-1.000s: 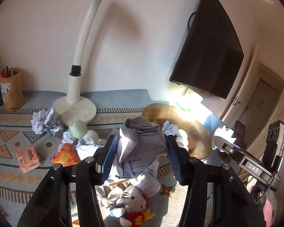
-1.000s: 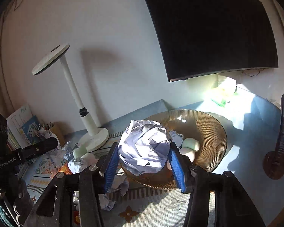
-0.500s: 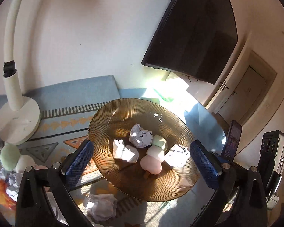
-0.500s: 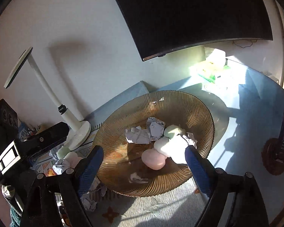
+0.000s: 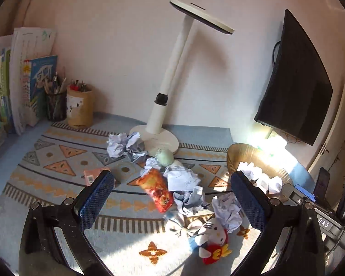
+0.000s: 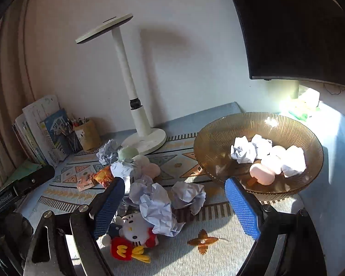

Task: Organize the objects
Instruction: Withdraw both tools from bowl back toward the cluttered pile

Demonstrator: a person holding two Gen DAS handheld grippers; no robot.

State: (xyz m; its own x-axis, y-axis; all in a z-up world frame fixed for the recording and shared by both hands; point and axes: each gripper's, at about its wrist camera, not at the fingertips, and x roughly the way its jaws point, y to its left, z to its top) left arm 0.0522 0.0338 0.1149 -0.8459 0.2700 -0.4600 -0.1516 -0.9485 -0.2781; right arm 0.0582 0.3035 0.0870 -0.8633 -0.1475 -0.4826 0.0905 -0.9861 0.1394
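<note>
Amber bowl [image 6: 218,135], one plush toy [image 6: 133,237]

Crumpled paper balls [image 6: 250,150] are seen in the amber glass bowl [image 6: 218,138]; the right gripper [image 6: 172,203] is held wide apart.

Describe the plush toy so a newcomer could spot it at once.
Start at the white desk lamp, then come forward over the patterned mat past the crumpled papers. The plush toy lies nearest the grippers: a white cat face, red body, yellow bow.

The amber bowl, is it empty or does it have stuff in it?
Partly filled: the bowl holds crumpled paper balls and pale round pieces.
</note>
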